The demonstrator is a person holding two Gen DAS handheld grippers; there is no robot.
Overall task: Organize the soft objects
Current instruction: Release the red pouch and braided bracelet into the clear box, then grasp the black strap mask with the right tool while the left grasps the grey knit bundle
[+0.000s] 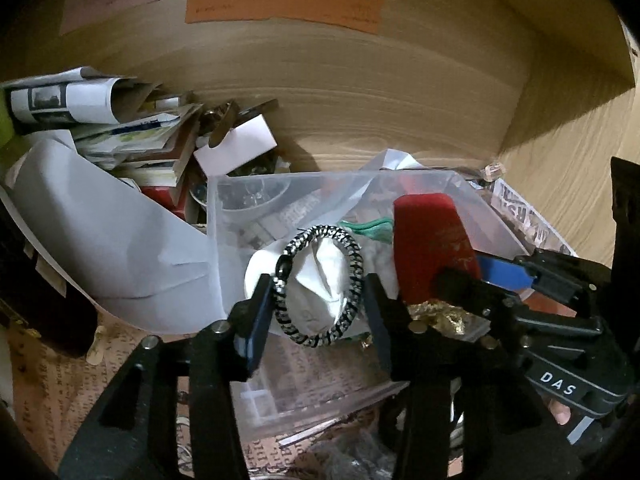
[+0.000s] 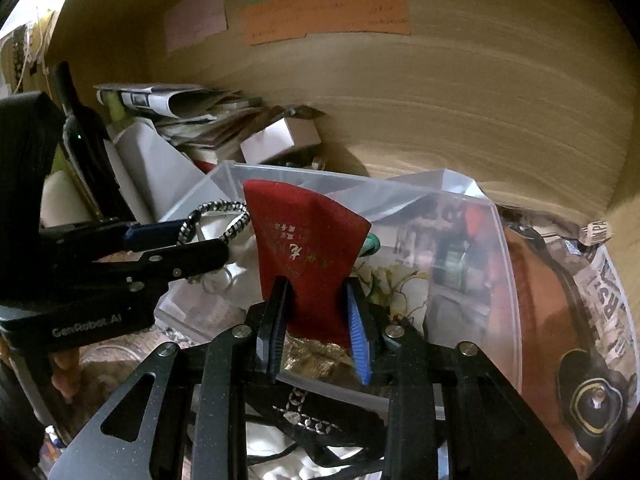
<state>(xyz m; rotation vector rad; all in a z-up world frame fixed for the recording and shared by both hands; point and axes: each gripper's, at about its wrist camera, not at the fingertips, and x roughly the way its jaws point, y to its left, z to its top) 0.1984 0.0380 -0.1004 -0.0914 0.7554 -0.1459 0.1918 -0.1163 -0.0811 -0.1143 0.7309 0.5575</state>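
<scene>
**Both tongs loaded over the clear bin**

The sorting looks mid-step: each item is held above the clear plastic bin (image 1: 224,216), seemingly about to be dropped in. The left tongs (image 1: 318,300) pinch a black-and-white braided bracelet (image 1: 320,284) by its 2 sides, upright over the bin's middle. Just right of it, the right tongs (image 2: 316,312) clamp the lower edge of a red velvet pouch (image 2: 304,240). Next, each needs lowering into a free spot before the tongs part. Inside the bin lie crumpled white tissue (image 1: 320,276), a green tassel (image 1: 372,228) and gold foil (image 2: 316,356).
</scene>
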